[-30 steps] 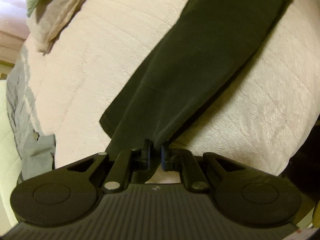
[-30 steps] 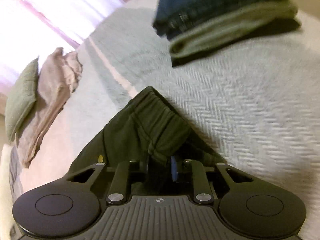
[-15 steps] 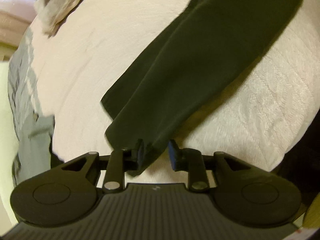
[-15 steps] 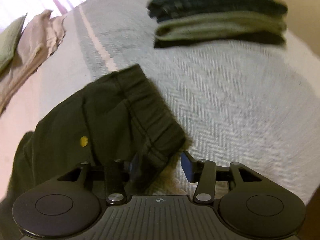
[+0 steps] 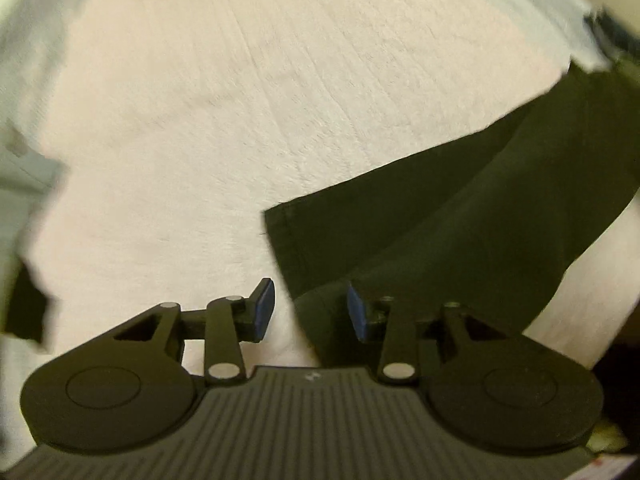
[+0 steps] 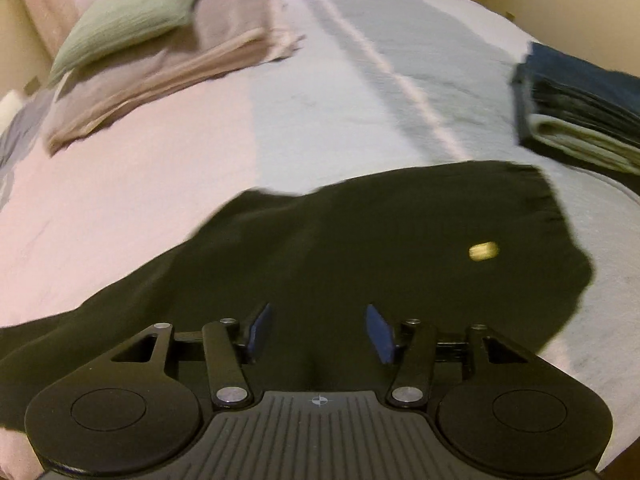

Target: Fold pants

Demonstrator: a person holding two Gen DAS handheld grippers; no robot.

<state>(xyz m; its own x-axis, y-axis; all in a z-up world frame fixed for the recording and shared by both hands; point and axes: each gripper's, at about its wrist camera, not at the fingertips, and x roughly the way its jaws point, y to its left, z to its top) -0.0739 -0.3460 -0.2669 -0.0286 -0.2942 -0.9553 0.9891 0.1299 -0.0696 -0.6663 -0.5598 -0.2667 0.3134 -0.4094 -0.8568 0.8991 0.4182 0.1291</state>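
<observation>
1. Right now my left gripper [image 5: 307, 311] sits low at the bottom of its frame with its jaws apart and nothing between them. The leg cuff lies just past its right blue pad [image 5: 357, 312].
2. My right gripper [image 6: 316, 330] is also spread wide and empty, hovering over the dark cloth at the lower centre of its frame.
3. I see the pants [image 6: 328, 264] lying flat on the bed [image 6: 140, 184], dark olive, nearly black. They run from the lower left up to the gathered waistband at the right of the right wrist view. A small yellow tag [image 6: 483, 250] shows near that waistband.
4. Only the left wrist view gives me the leg hem [image 5: 280, 236], a square cuff edge on the pale quilted cover.
5. Only the right wrist view shows the green pillow [image 6: 132, 12] on a folded beige blanket [image 6: 160, 80] at upper left, and a stack of folded clothes [image 6: 580, 108] at the right edge, just beyond the waistband.
</observation>
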